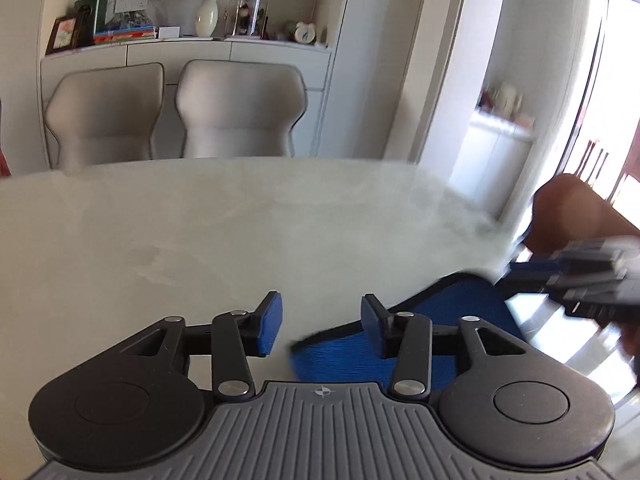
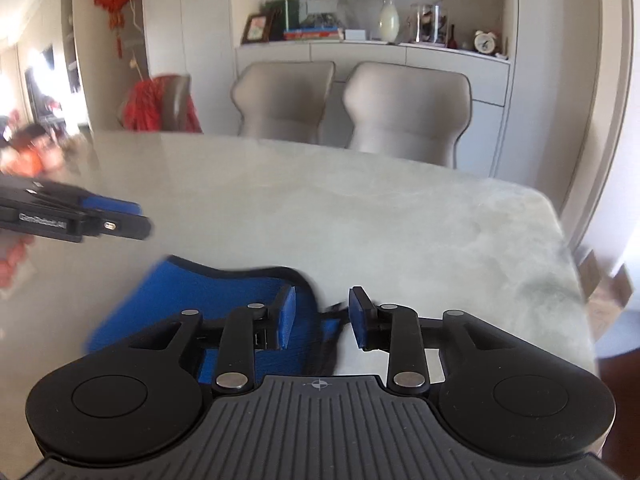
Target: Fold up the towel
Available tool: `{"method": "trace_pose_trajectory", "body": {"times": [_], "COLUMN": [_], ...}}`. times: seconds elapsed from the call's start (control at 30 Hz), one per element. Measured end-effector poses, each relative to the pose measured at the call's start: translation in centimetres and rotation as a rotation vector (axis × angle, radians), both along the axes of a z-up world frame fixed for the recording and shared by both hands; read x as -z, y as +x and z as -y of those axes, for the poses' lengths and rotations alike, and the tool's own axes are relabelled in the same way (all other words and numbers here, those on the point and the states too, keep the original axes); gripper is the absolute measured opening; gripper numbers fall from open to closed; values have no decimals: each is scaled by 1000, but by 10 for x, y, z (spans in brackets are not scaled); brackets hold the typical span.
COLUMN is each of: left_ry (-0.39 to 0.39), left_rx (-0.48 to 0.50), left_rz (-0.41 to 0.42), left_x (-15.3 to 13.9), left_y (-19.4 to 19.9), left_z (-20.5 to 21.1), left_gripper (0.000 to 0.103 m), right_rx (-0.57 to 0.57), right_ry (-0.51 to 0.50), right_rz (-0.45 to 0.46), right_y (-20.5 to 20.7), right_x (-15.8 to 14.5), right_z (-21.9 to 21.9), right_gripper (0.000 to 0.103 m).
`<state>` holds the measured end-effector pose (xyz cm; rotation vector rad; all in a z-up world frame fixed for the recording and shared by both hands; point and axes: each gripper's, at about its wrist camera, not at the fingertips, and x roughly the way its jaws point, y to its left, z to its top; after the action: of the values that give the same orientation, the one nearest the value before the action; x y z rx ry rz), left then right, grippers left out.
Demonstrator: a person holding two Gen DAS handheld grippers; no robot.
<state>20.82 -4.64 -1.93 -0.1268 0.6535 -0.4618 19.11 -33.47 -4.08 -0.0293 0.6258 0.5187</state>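
A blue towel (image 1: pixel 448 312) with a dark edge lies on the pale marble table (image 1: pixel 240 220), near its front edge. My left gripper (image 1: pixel 322 326) is open and empty, with the towel's left end under its right finger. My right gripper (image 2: pixel 322 318) is open and empty above the towel's right end (image 2: pixel 224 292). In the left wrist view the right gripper (image 1: pixel 576 276) shows blurred at the far right. In the right wrist view the left gripper (image 2: pixel 116 220) shows at the far left, above the table.
Two grey chairs (image 1: pixel 180 112) stand behind the table's far edge, before a white sideboard with a vase (image 1: pixel 207 14), books and a clock. A chair with red cloth (image 2: pixel 160 104) stands at the table's far left corner. The table's right edge (image 2: pixel 568 240) drops to the floor.
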Motion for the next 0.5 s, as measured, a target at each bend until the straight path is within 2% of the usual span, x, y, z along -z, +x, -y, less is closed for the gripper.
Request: {"method": "trace_pose_trajectory", "body": {"times": [0.03, 0.1, 0.17, 0.27, 0.37, 0.5], "left_ry": [-17, -5, -12, 4, 34, 52], "left_rx": [37, 95, 136, 153, 156, 155], "left_rz": [-8, -9, -43, -97, -127, -138], "left_x": [1, 6, 17, 36, 47, 57], "left_y": [-9, -24, -32, -31, -26, -26], "left_z": [5, 16, 24, 35, 37, 31], "left_gripper": [50, 50, 50, 49, 49, 45], "right_rx": [-1, 22, 25, -15, -35, 18], "right_ry": [5, -34, -9, 78, 70, 103], "right_rz": [14, 39, -2, -77, -110, -136], "right_y": [-12, -24, -29, -32, -31, -19], "right_x": [0, 1, 5, 17, 33, 54], "right_z": [-3, -8, -7, -6, -11, 4], "right_gripper": [31, 31, 31, 31, 31, 29]}}
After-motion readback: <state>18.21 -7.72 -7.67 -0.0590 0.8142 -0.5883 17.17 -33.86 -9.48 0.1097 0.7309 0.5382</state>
